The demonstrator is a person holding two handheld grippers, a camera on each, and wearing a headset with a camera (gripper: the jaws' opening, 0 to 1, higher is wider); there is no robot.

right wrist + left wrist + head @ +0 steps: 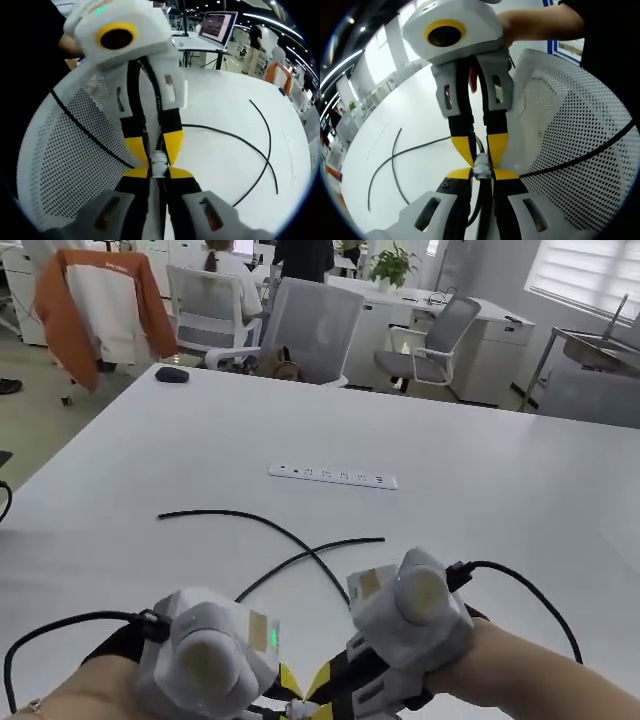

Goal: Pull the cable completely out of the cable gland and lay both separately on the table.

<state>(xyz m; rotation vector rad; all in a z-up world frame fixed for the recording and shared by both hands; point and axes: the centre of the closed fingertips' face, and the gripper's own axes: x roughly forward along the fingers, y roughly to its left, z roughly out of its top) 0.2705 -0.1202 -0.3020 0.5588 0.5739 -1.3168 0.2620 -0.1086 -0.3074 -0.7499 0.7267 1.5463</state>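
A small grey cable gland point(481, 169) is held just above the table's near edge, with a black cable point(479, 143) running through it. My left gripper point(482, 174) is shut on the gland, whose pale body point(159, 163) sits at the meeting point of both pairs of yellow tips. My right gripper point(158, 173) faces the left one tip to tip and is shut on the cable right beside the gland. In the head view the left gripper point(290, 687) and the right gripper point(318, 680) meet at the bottom centre.
Two loose black cables point(268, 528) lie crossed on the white table point(480, 500). A white power strip point(333, 477) lies farther back and a dark mouse point(172, 375) near the far left corner. A white mesh chair point(570, 125) stands close behind the grippers.
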